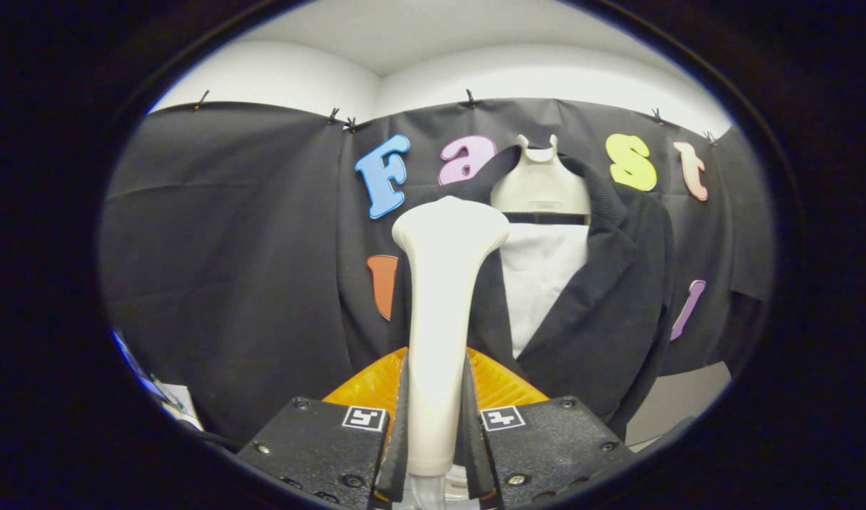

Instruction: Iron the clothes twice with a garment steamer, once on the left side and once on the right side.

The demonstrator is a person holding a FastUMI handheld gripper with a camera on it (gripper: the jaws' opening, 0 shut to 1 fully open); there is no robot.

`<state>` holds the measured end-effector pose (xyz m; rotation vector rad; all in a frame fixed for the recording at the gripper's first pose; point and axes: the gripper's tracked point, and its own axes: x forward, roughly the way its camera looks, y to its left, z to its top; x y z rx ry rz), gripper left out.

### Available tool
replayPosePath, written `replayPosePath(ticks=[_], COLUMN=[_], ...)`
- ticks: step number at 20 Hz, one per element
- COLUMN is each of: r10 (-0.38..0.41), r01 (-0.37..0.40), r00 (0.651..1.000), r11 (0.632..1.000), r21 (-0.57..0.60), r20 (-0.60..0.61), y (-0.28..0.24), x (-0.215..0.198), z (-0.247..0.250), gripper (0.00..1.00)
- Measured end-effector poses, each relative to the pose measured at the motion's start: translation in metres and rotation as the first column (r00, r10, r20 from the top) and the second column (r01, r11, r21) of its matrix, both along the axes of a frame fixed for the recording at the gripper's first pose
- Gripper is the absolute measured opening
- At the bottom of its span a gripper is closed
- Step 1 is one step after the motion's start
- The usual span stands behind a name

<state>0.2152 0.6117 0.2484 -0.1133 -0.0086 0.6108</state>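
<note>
A cream garment steamer (440,312) stands upright between my fingers, its wide head (451,223) raised in front of the clothes. My gripper (435,418) is shut on the steamer's handle, both fingers pressing its sides. Beyond it hangs a dark jacket (603,297) on a white hanger (539,180), with a white panel (543,283) showing between the lapels. The steamer head sits at the jacket's left lapel; I cannot tell whether it touches the cloth.
The black cloth wall (227,248) runs behind the jacket and off to the left. A pale wall strip (677,407) shows below the jacket at the right. Some small items (171,400) lie low at the left.
</note>
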Motion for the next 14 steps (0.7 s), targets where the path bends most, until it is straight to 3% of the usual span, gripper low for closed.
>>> replayPosePath(ticks=[6,14], r10=[-0.002,-0.034], r01=[0.002,0.032], r00=[1.000,0.999], r11=[0.999,0.996], r21=[-0.037,-0.084], r20=[0.005,-0.022], y=[0.030,0.030], x=[0.019,0.043], z=[0.001,-0.019], gripper=[0.35,0.36])
